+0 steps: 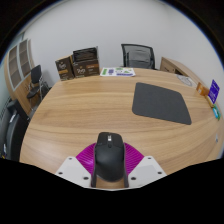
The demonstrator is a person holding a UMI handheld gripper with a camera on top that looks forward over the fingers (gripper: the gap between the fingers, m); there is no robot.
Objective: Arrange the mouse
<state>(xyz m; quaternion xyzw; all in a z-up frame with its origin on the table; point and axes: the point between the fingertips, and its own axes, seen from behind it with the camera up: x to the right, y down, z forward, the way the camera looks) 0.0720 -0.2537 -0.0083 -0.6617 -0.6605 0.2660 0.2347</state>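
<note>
A black computer mouse [109,154] sits between my two fingers, its sides against the magenta pads [88,157], and it hangs above the wooden table [80,115]. My gripper [109,165] is shut on the mouse. A dark grey mouse mat [161,102] lies flat on the table, beyond the fingers and off to the right.
Two black office chairs [137,55] stand behind the table, one at the far side and one at the left. Shelves with boxes [78,65] line the back wall. Papers [118,71] lie at the table's far edge. Small purple items [213,92] sit at the right edge.
</note>
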